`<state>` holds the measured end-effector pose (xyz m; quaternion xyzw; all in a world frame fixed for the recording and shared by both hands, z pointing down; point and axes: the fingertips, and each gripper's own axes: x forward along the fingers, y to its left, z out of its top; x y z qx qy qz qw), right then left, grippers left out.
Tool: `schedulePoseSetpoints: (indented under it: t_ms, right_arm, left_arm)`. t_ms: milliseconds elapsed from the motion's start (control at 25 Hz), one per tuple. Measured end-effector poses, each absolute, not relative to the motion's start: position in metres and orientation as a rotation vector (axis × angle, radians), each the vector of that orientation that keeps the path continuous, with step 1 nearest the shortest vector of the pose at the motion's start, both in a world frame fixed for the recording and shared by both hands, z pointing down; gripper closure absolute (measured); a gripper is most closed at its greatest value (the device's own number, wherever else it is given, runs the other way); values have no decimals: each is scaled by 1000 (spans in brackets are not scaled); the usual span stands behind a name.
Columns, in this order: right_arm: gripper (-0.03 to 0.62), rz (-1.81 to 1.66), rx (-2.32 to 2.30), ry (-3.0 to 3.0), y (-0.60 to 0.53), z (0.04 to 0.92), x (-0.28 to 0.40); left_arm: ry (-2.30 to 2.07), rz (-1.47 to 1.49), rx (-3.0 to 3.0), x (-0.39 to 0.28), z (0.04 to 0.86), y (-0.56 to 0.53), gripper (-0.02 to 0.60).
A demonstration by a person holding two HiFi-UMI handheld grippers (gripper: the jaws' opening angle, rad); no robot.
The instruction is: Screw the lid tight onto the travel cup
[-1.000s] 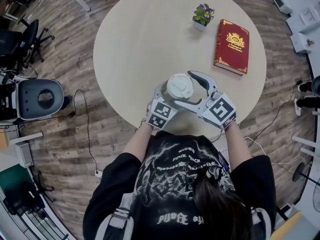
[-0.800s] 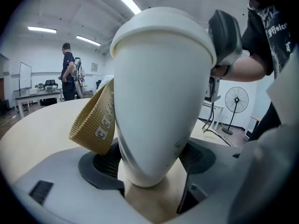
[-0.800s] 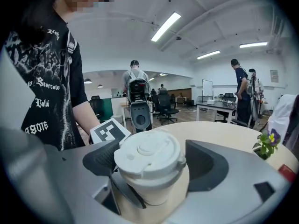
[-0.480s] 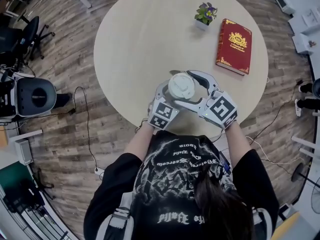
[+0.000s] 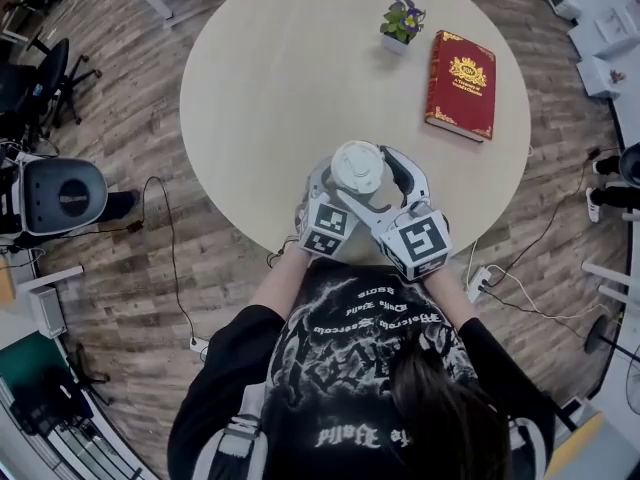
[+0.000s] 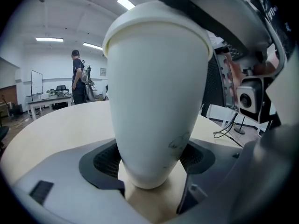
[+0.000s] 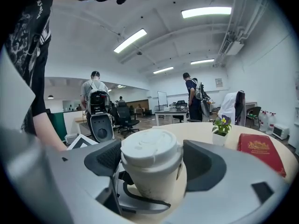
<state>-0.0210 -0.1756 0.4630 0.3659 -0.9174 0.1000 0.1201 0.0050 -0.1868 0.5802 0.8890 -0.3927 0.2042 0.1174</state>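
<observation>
Left gripper [image 6: 150,174] has its jaws clamped on the lower body of the travel cup [image 6: 156,101], both ribbed pads pressed against the white wall just above the base. Right gripper [image 7: 154,160] comes in higher, its jaws closed on the lid [image 7: 149,149], one dark pad on each side of the rim. The cup stands upright on the round, pale beige table [image 5: 270,88], close to the edge nearest the person, with the two grippers meeting around it from below in the head view. Toward the far right of the tabletop lies a red book [image 5: 462,86] with gold ornament on its cover, and just to its left sits a small potted plant [image 5: 400,23] with purple flowers (both well apart from the cup). Around the table runs a wood-plank floor [image 5: 130,128], with a black office chair [image 5: 50,68] off to the left and a thin cable [image 5: 170,258] trailing across the boards. The gripper views show a large white room under ceiling strip lights [image 7: 205,12], with desks and chairs at the back and two people [image 7: 191,94] standing there, turned away.
</observation>
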Motion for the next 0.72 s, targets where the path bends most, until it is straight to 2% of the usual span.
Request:
schedulePoseSetpoints:
  t_ms: [120, 440, 720]
  right_arm:
    - [175, 301, 958, -2718, -173, 465, -20]
    - [160, 119, 297, -2684, -170, 463, -38]
    - [168, 109, 516, -2696, -171, 460, -40]
  left_arm:
    - [-1082, 593, 2633, 5, 583, -185, 183]
    - [-848, 670, 2727, 5, 583, -179, 183]
    - [-938, 680, 2728, 7, 582, -183, 183]
